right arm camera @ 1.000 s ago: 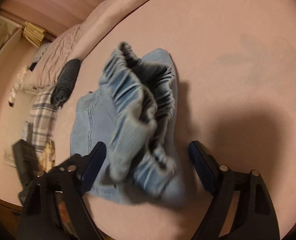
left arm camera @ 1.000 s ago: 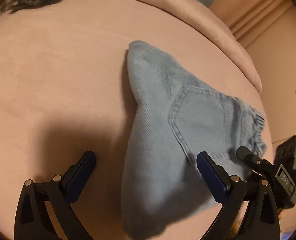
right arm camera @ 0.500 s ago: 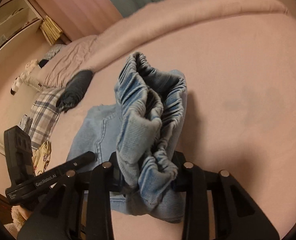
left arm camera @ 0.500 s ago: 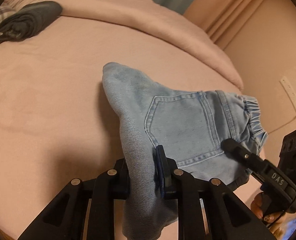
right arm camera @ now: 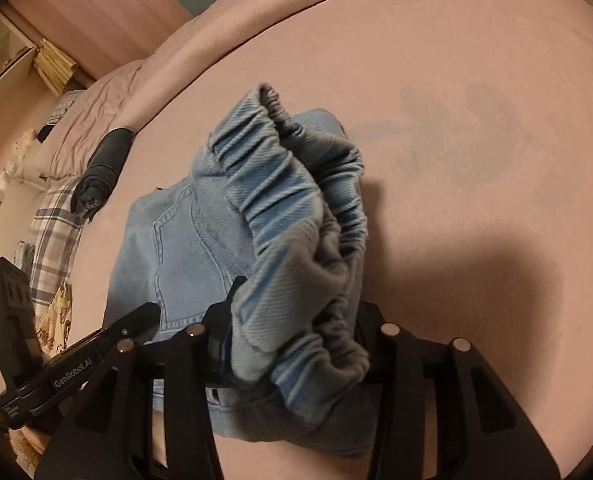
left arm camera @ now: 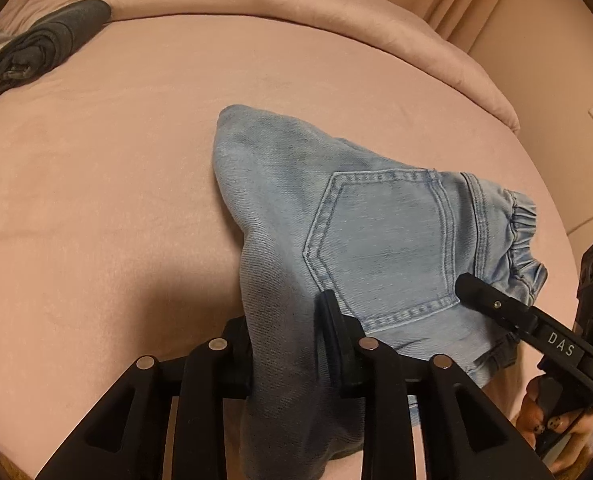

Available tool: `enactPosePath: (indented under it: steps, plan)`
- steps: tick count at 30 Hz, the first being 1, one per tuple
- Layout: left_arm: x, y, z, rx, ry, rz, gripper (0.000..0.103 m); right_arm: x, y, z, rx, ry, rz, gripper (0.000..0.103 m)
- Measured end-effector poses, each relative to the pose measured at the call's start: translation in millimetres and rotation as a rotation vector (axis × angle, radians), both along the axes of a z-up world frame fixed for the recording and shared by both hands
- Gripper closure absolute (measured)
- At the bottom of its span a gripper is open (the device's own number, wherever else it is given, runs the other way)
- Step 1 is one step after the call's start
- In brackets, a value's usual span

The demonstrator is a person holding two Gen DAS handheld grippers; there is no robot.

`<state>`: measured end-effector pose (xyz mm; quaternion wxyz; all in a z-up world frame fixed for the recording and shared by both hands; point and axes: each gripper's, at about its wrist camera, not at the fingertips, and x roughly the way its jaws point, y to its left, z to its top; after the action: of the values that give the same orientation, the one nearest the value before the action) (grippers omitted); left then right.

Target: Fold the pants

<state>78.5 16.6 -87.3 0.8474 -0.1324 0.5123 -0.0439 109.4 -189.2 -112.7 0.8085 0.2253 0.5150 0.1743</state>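
Light blue denim pants point(left arm camera: 376, 232) lie folded on a pink bed, back pocket up, elastic waistband to the right. My left gripper point(left arm camera: 286, 344) is shut on the folded near edge of the pants. My right gripper point(right arm camera: 292, 344) is shut on the gathered elastic waistband point(right arm camera: 280, 184), which bunches up above its fingers. The right gripper also shows at the right in the left wrist view point(left arm camera: 496, 308), and the left gripper at the lower left in the right wrist view point(right arm camera: 96, 344).
A rolled dark grey garment point(left arm camera: 44, 48) lies at the far left of the pink bed point(left arm camera: 96, 200); it also shows in the right wrist view point(right arm camera: 104, 164). A plaid cloth point(right arm camera: 52, 232) lies by the bed's left edge. A thick pink duvet point(left arm camera: 296, 4) borders the far side.
A second ago both grippers were open around the pants; both have since closed on the fabric. The views have tilted up, showing more of the room.
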Motion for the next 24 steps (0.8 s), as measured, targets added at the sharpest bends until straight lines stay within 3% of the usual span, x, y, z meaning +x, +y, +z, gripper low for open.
enactPosePath:
  steps: [5, 7, 8, 10, 11, 12, 15, 16, 24]
  plan:
    - [-25.4, 3.2, -0.8, 0.043, -0.097, -0.012, 0.063, -2.0, -0.6, -0.8, -0.022, -0.045, 0.011, 0.059]
    - [-34.2, 4.8, 1.1, 0.074, -0.114, 0.025, 0.050, -4.1, 0.5, -0.6, -0.002, -0.063, 0.001, 0.057]
    - [-38.9, 6.5, 2.7, 0.079, -0.105, 0.037, 0.049, -5.2, -0.2, 0.0, 0.008, -0.062, -0.008, 0.055]
    - [-48.2, 6.0, 11.8, 0.097, -0.093, 0.035, 0.048, -10.3, -0.4, 9.3, -0.019, -0.062, -0.032, 0.041]
    - [-52.5, 3.9, 17.9, 0.118, -0.098, 0.028, 0.047, -13.7, 1.0, 16.7, -0.050, -0.076, -0.045, 0.025]
    - [-58.8, 1.8, 26.1, 0.142, -0.122, 0.028, 0.041, -19.5, 0.5, 26.5, -0.078, -0.114, -0.055, 0.017]
    - [-77.0, -2.3, 50.6, 0.192, -0.188, 0.050, 0.014, -39.3, -3.5, 56.8, -0.116, -0.220, -0.051, 0.013]
    - [-82.5, -2.2, 57.8, 0.193, -0.211, 0.051, 0.011, -43.1, -6.8, 63.3, -0.110, -0.227, -0.047, 0.012]
    - [-89.5, -8.6, 108.5, 0.198, -0.303, 0.063, 0.008, -59.6, -2.9, 128.1, -0.040, -0.359, -0.036, 0.003]
